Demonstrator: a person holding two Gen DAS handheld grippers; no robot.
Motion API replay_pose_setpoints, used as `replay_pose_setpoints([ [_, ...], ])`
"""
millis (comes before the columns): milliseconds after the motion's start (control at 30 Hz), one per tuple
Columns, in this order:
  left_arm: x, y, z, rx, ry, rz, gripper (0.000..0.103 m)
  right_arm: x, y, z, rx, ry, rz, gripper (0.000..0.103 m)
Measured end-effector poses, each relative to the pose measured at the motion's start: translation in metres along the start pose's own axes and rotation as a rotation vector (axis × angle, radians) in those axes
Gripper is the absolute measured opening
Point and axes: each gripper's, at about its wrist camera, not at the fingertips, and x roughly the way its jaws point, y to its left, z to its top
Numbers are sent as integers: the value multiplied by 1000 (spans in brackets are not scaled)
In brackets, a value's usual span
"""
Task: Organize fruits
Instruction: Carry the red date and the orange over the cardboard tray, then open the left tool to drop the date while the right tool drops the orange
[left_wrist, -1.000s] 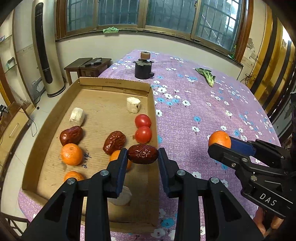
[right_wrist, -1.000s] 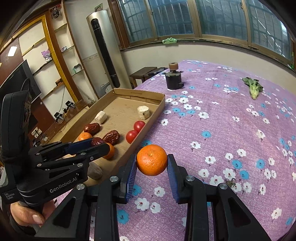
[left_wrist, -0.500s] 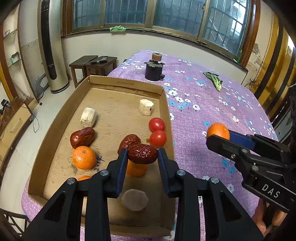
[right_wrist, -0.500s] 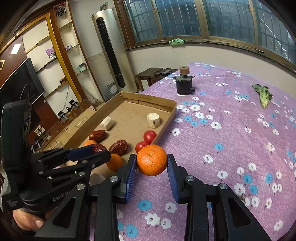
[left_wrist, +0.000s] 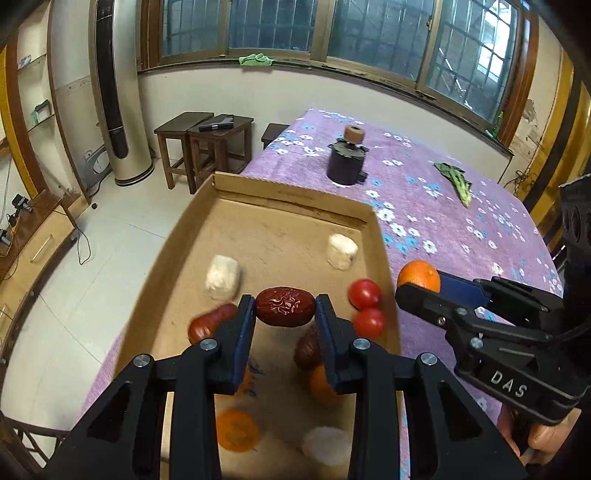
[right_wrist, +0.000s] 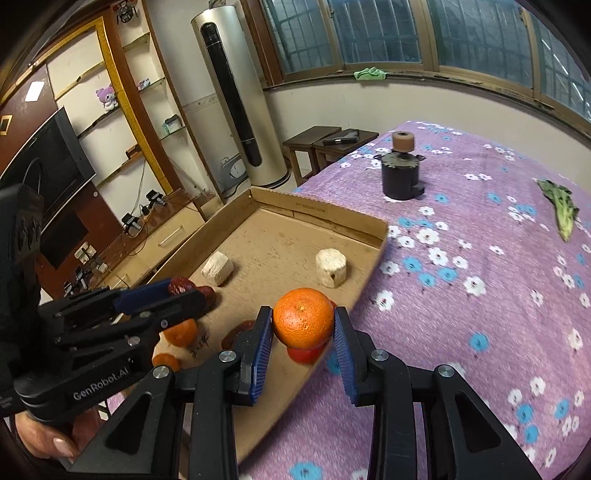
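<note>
My left gripper is shut on a dark red date and holds it above the cardboard tray. My right gripper is shut on an orange above the tray's right edge; that orange also shows in the left wrist view. In the tray lie two red tomatoes, two other dates, several oranges and white chunks. The tray also shows in the right wrist view.
The tray sits at the left edge of a purple flowered tablecloth. A black pot with a brown knob and a green vegetable lie farther back. Wooden stools and a tall air conditioner stand beyond.
Both grippers have risen and moved forward over the tray, each still holding its fruit. The right gripper has come left, closer to the tray's right edge.
</note>
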Motion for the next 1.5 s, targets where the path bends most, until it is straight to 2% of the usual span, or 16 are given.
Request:
replay_pose_setpoints([
  [433,46,23,42,-17,49,40,31,58,13,29,-33,69,29,33],
  [733,84,31,59,-23,109,65,31,89,15,26,-52,132,37,33],
  [1033,112,31,56,-12,173,79,31,110,18,22,-87,174,32,33],
  [1433,107,30,52,-9,183,126,31,108,24,19,-134,171,14,41],
  [1467,105,30,51,-10,185,130,32,106,25,19,-137,167,13,41],
  [1500,103,31,49,-12,185,134,37,103,26,18,-141,163,13,42],
])
